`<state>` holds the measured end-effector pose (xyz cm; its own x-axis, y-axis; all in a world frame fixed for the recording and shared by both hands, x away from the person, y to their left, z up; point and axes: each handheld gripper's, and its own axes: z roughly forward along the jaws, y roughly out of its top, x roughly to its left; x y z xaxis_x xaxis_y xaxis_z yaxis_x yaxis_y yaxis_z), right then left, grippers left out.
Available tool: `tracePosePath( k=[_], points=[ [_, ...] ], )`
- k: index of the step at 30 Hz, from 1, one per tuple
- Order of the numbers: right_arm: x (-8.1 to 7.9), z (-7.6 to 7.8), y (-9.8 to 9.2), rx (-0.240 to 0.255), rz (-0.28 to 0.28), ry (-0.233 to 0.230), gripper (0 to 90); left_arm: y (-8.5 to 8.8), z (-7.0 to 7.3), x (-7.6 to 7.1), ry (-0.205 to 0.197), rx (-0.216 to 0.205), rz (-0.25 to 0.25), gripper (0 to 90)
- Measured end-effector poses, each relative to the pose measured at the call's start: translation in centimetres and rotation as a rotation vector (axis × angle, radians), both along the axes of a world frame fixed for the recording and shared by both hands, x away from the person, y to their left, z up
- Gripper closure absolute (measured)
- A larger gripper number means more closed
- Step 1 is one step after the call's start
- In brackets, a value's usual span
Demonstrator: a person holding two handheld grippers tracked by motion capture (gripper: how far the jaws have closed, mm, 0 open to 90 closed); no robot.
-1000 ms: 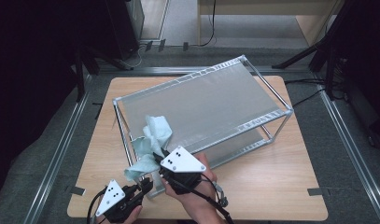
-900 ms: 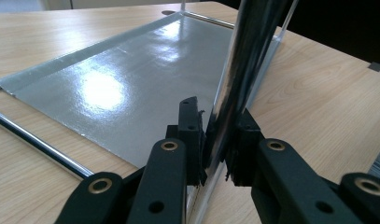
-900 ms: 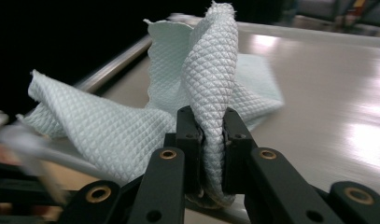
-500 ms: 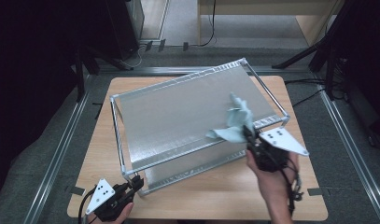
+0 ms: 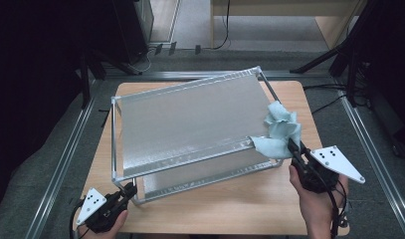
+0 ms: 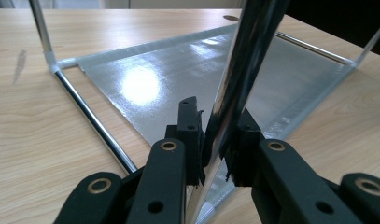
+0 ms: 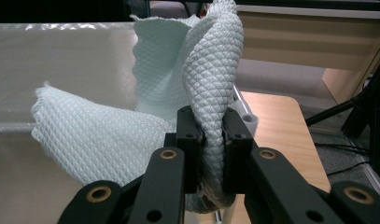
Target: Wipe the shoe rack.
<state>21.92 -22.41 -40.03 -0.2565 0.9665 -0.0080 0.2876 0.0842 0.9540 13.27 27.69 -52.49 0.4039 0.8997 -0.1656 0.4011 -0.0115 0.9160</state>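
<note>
From the high view we see a two-tier metal rack [image 5: 190,124] sitting askew on the wooden table [image 5: 240,209], with the left gripper [image 5: 128,190] at the rack's near left corner and the right gripper [image 5: 293,148] at its near right corner, a pale green cloth [image 5: 281,130] bunched on the top shelf's right end. What this view cannot give us is the grip itself — the jaws are too small there. The left gripper view supplies it: the left gripper [image 6: 220,140] has its two black jaws closed tight on a shiny upright post [image 6: 246,70] of the rack, with the lower shelf [image 6: 201,70] spreading behind and the table [image 6: 38,116] to either side. The right gripper view shows the other hold: the right gripper [image 7: 211,135] has its jaws pressed together on a fold of the cloth [image 7: 211,60], whose waffle weave we can read here, the rest draping onto the top shelf [image 7: 61,60] — the table's far corner [image 7: 281,121] lies beyond.
</note>
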Motion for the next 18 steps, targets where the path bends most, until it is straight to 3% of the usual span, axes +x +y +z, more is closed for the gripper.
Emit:
tracePosePath(
  k=[6,10,13,16,18],
  points=[
    [-1.3,-1.7,-1.4,0.015,-0.005,0.026,79.7,0.3,0.1,0.0,0.005,0.005,0.004,78.2],
    [-1.5,-4.0,-2.0,0.005,-0.032,0.095,80.1,0.3,0.1,0.1,0.006,0.004,0.002,78.3],
    [-0.4,-7.1,-2.0,-0.024,-0.04,0.199,80.1,0.4,0.1,0.1,0.006,0.011,0.0,78.4],
    [1.2,-10.1,-2.6,0.022,-0.054,0.324,80.1,0.4,0.1,0.1,0.005,0.011,0.001,78.4],
    [2.0,-11.8,-2.6,-0.014,-0.062,0.399,80.1,0.4,0.1,0.1,0.005,0.011,0.0,78.5]
  ],
)
